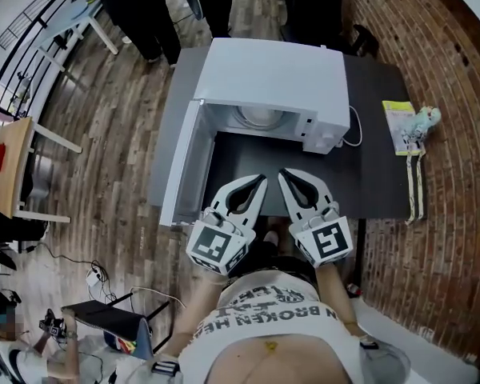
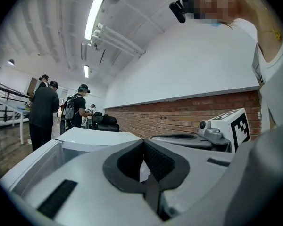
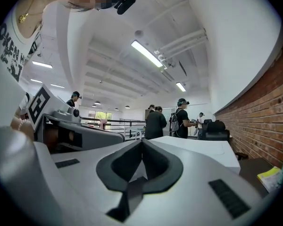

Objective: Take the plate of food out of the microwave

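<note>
Both claws are up close by the person's belly. The left claw point(image 1: 258, 181) and right claw point(image 1: 283, 174) are each pressed together with nothing in them, and both are short of the microwave. Past them is the dark worktop point(image 1: 376, 158), and the microwave door point(image 1: 180, 170) is already swung open to the left, so that bit's done. The plate point(image 1: 260, 118) sits inside the microwave point(image 1: 280, 70), untouched, so I'd say reaching in, grabbing it and pulling it out are all left. Only a sliver of the plate shows under the roof, I can't make out any food on it, and neither gripper view catches the inside.
</note>
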Demonstrator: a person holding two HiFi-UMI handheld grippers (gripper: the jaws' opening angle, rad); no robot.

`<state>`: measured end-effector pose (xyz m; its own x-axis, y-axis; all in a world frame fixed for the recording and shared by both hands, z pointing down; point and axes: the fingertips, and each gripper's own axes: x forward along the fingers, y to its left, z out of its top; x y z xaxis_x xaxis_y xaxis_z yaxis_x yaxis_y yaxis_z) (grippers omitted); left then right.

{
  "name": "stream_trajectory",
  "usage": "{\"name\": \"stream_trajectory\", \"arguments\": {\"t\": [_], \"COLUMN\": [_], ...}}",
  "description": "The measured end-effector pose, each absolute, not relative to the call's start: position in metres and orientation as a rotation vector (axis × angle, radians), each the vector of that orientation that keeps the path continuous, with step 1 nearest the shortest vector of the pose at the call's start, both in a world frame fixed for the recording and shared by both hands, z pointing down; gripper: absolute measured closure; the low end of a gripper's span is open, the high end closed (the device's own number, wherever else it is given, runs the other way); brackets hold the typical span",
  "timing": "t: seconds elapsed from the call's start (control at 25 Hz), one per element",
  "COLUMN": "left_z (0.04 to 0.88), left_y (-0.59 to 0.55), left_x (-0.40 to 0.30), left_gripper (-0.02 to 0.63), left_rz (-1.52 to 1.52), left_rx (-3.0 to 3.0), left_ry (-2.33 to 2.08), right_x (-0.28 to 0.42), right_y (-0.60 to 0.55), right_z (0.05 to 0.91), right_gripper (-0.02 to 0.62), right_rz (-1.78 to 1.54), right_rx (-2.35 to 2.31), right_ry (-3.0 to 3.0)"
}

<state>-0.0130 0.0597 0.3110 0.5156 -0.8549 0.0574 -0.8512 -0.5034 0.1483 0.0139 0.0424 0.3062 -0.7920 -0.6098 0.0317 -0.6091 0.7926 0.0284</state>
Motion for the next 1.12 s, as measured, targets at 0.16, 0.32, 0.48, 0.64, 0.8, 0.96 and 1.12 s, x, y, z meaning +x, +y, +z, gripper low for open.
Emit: {"name": "stream_trajectory", "arguments": {"t": [0.16,0.32,0.48,0.64,0.8,0.96,1.12], "left_z": [0.32,0.324,0.33,0.339,0.349,0.369,0.386], "left_y": [0.041,0.02,-0.005,-0.03,-0.054,-0.076,-0.097], "left_x": [-0.023,-0.038,-0.045,-0.049,-0.059,-0.071,-0.08], "left_gripper": [0.603,0.603,0.603,0.603,0.603,0.603,0.603], "left_rz": [-0.018,-0.002,-0.002,0.022,0.059,0.063,0.068], "left_rx": [2.568,2.57,2.579,2.602,2.62,2.597,2.569], "left_ry": [-1.465,-1.447,-1.382,-1.3,-1.255,-1.221,-1.215], "right_x": [0.005,-0.006,-0.012,-0.02,-0.03,-0.041,-0.046], "right_y": [0.027,0.009,-0.014,-0.037,-0.059,-0.078,-0.093], "right_z": [0.313,0.317,0.323,0.331,0.343,0.364,0.389], "right_gripper": [0.588,0.588,0.588,0.588,0.588,0.588,0.588], "right_rz": [0.003,0.021,0.01,0.016,0.049,0.083,0.125], "right_rx": [0.982,0.997,1.032,1.08,1.123,1.149,1.146], "right_ry": [-2.929,-2.911,-2.864,-2.823,-2.785,-2.744,-2.69]}}
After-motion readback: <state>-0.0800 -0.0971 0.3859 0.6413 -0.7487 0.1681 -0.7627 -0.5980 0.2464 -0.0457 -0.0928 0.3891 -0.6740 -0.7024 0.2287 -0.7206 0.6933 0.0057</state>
